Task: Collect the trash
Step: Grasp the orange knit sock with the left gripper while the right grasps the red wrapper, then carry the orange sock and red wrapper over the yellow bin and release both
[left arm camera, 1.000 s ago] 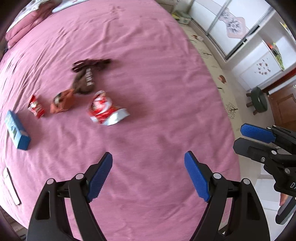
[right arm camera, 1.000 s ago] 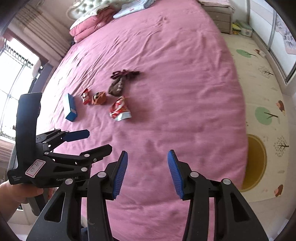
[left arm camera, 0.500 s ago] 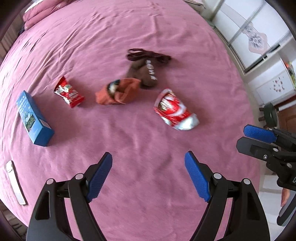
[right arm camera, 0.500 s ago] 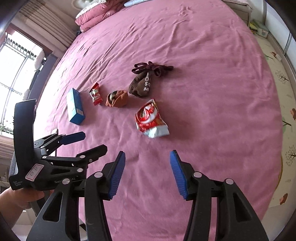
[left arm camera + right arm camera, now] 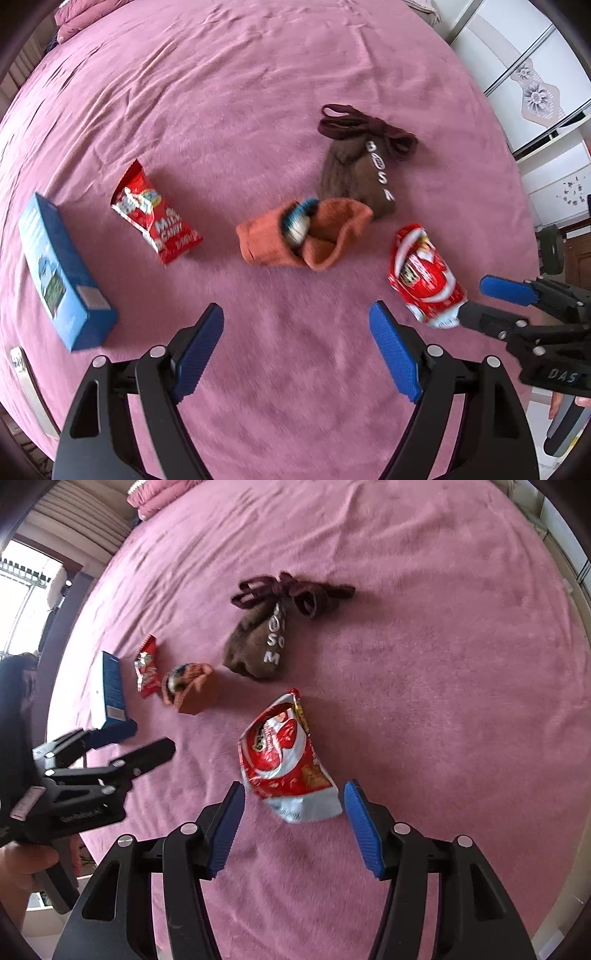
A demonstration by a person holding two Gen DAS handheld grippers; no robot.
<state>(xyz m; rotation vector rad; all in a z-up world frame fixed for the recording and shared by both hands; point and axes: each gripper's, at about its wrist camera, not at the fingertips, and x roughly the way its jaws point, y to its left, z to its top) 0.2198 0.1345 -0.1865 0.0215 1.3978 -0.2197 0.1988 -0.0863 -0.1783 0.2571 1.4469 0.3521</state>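
On the pink bed lie a red and silver snack bag [image 5: 286,760], a small red candy wrapper [image 5: 157,218], a blue box [image 5: 61,273], an orange sock [image 5: 306,232] with a small wrapper tucked in it, and brown socks [image 5: 364,162]. My right gripper [image 5: 293,825] hovers over the snack bag's near end, its jaws opening, with the bag's silver edge between the fingertips and no pad touching it. My left gripper [image 5: 297,349] stands open over bare bedspread, below the orange sock. In the left wrist view the right gripper [image 5: 480,301] shows beside the snack bag [image 5: 424,280].
A white flat strip [image 5: 26,387] lies near the bed's left edge. Pink pillows [image 5: 162,491] sit at the bed's far end. White wardrobe doors [image 5: 532,85] stand to the right, a window [image 5: 22,590] to the left. A hand [image 5: 22,867] holds the left gripper.
Both grippers came forward and down toward the litter, so every item looks larger and nearer. The right gripper's jaws widened, and the snack bag's end now lies between its fingertips.
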